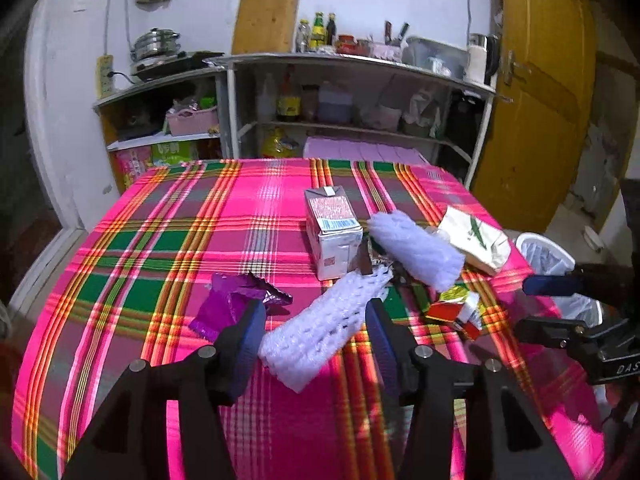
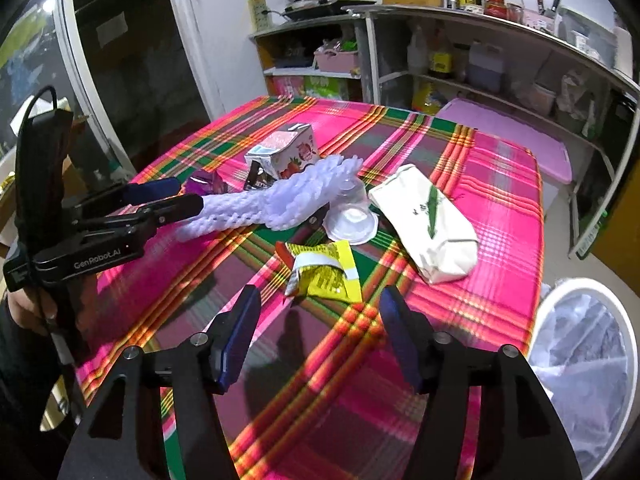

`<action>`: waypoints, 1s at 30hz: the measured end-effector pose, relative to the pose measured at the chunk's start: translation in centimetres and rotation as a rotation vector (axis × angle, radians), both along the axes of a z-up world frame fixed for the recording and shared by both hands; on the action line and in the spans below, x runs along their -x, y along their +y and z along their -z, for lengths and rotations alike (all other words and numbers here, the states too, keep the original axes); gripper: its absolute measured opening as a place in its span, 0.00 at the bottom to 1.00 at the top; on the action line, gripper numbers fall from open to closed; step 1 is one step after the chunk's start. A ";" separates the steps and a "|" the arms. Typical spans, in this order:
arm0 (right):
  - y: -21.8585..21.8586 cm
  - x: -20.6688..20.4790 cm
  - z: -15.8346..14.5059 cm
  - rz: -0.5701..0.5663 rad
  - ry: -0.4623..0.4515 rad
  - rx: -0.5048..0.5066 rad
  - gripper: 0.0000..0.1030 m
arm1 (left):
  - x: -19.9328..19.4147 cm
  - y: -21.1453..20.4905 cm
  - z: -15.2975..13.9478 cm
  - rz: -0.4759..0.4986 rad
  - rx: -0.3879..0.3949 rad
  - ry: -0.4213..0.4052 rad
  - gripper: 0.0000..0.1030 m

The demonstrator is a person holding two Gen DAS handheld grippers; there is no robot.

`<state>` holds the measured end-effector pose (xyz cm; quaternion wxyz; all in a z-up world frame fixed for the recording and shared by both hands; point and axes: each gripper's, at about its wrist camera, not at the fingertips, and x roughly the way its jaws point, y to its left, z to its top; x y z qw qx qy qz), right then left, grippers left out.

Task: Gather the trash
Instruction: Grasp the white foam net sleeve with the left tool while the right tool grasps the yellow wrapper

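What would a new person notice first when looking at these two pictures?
First, the bright pink plaid tablecloth that covers the whole table. In its middle lies a heap of trash: white foam nets, a milk carton, a yellow wrapper and a white paper bag. The left gripper is open around the near foam net, and a white bin with a plastic liner stands beside the table's right edge.

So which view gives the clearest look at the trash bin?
The right wrist view: the trash bin shows its round white rim and plastic liner beside the table. The left wrist view catches only part of it, behind the right gripper.
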<state>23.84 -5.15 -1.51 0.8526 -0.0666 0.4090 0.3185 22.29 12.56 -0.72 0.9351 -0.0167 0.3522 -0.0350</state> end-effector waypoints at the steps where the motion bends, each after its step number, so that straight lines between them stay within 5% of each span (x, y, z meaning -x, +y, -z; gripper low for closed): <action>1: 0.3 -0.3 0.2 -0.005 0.001 0.007 0.61 | -0.4 0.0 0.3 0.011 -0.006 0.008 0.50; 14: 3.2 -3.5 3.0 -0.028 0.045 0.068 0.60 | -3.0 0.1 3.0 0.110 0.030 0.118 0.50; 19: 2.5 -3.4 2.7 -0.008 0.053 0.046 0.43 | -2.9 -0.7 3.2 0.111 -0.013 0.133 0.50; 22: 1.8 -2.9 2.2 0.005 0.041 0.026 0.34 | -2.4 -1.1 3.1 0.093 -0.036 0.130 0.39; 30: -0.1 -0.6 1.9 0.031 0.038 0.004 0.32 | 0.7 -2.5 2.6 0.057 0.018 0.100 0.28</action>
